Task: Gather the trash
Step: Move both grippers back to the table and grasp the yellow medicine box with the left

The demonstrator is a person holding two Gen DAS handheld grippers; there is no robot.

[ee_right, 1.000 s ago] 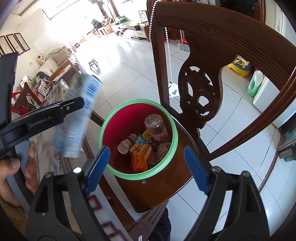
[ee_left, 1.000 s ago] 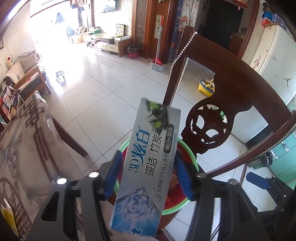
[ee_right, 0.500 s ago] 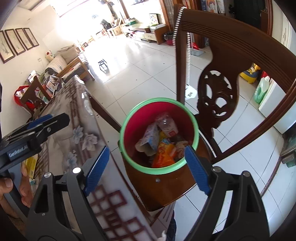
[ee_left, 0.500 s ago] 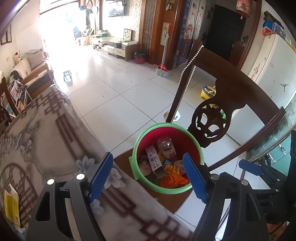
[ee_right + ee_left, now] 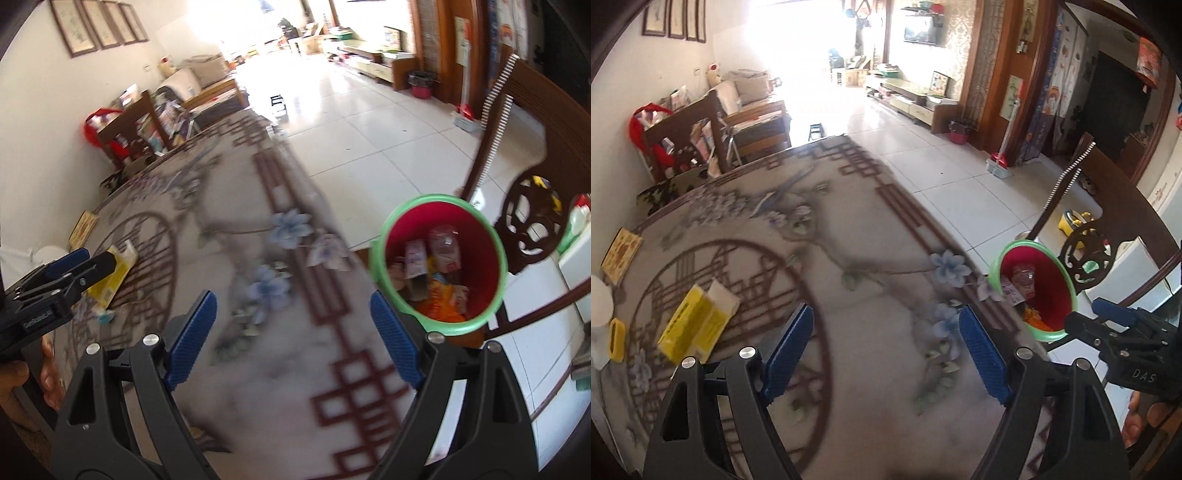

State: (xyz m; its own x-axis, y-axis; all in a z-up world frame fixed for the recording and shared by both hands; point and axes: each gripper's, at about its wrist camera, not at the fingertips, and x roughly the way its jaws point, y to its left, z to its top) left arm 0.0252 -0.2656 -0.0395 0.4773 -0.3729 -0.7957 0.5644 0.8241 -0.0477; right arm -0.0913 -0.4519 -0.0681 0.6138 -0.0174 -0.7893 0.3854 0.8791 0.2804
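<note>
Already the red bin [image 5: 439, 266] holds some trash, but both the left gripper [image 5: 886, 354] and right gripper [image 5: 293, 336] are wide apart with nothing in them, and the yellow box [image 5: 696, 326] waits on the table [image 5: 871, 369].

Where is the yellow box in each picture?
Left wrist view: the yellow box lies at the lower left on the patterned table, left of the open left gripper.
Right wrist view: the same box is at the left edge, partly behind the left gripper.
Shared landmark: the green-rimmed red bin, at the right in both.
</note>
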